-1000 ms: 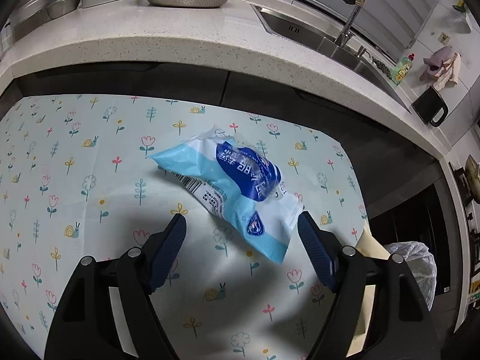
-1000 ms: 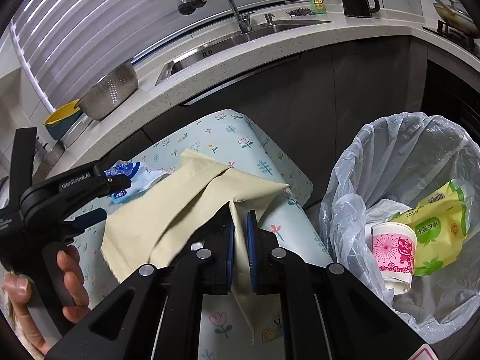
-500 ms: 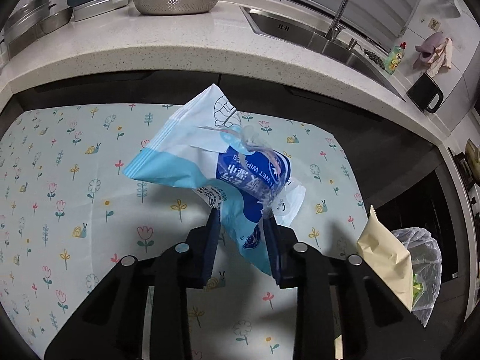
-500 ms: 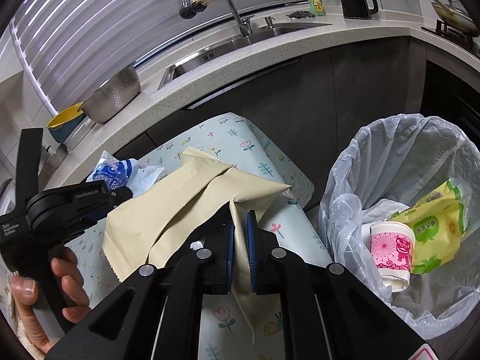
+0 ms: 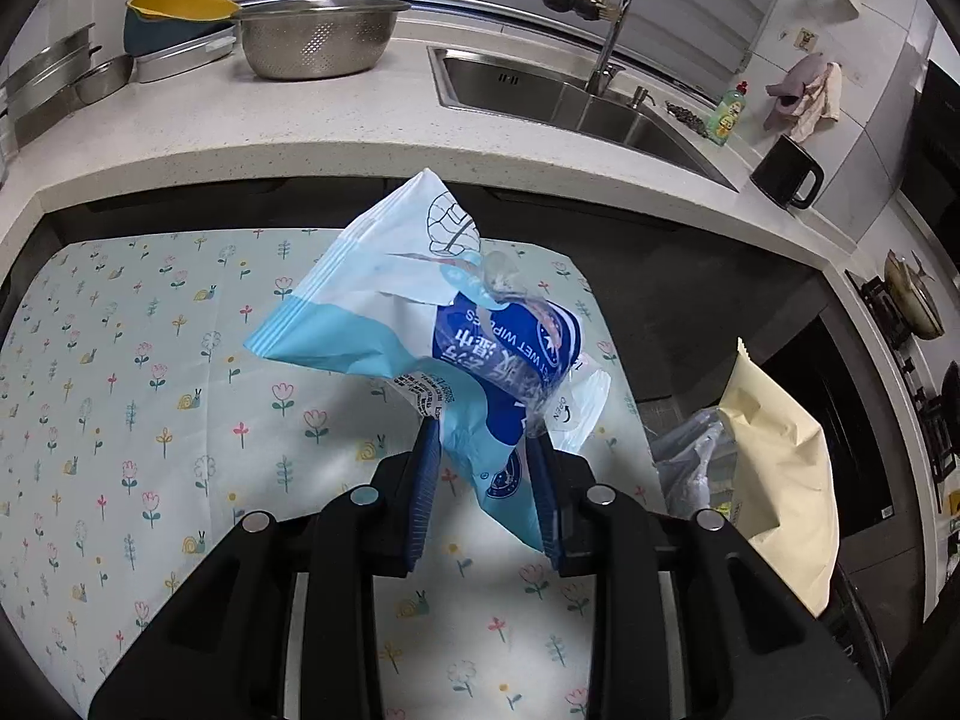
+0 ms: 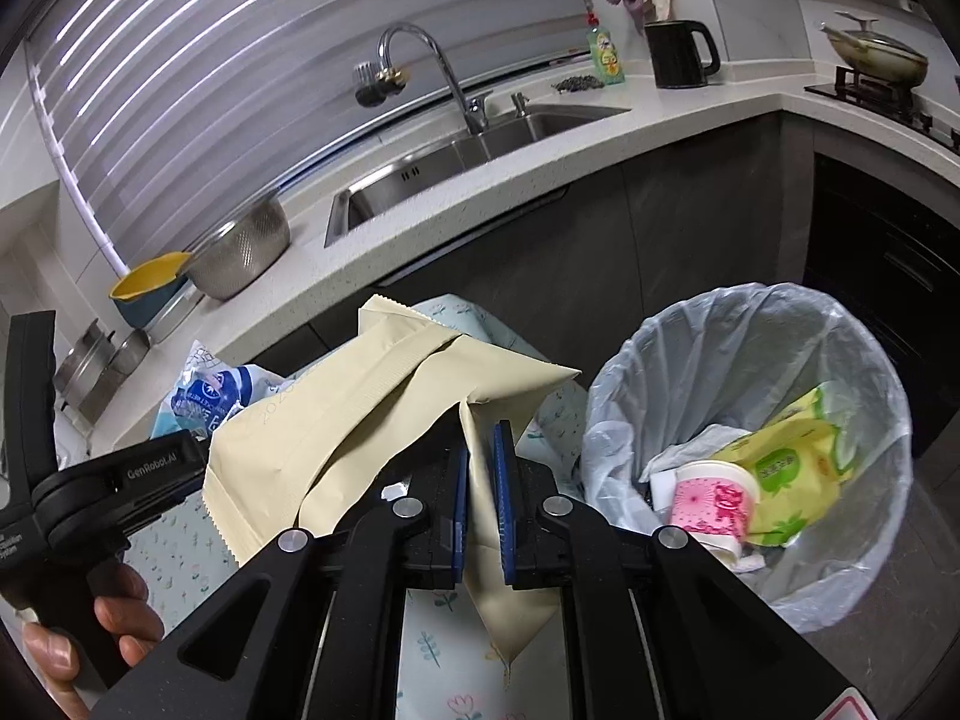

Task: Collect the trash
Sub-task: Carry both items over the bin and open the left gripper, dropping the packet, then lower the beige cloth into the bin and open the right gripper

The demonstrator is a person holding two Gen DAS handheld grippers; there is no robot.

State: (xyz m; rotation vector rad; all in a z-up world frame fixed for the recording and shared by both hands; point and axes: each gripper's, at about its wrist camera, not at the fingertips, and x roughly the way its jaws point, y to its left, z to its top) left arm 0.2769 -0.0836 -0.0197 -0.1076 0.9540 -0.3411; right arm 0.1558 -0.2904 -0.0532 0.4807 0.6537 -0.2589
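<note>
Gripping a blue-and-white wet wipes packet (image 5: 420, 324) by its lower end, the left gripper (image 5: 485, 480) has its fingers narrowed onto the crumpled plastic and holds it clear above the floral-patterned surface (image 5: 150, 396). The packet tilts up and away from the fingers, its sealed edge toward the granite counter (image 5: 300, 132). The right gripper (image 6: 480, 504) has its fingers pressed nearly together on a cream-coloured pouch (image 6: 384, 396), which drapes over and below the fingers beside the surface's edge. Just right of that pouch stands a trash bin (image 6: 750, 330) lined with a pale plastic bag, holding a pink paper cup (image 6: 714, 498) and a yellow-green wipes pack (image 6: 786, 468).
</note>
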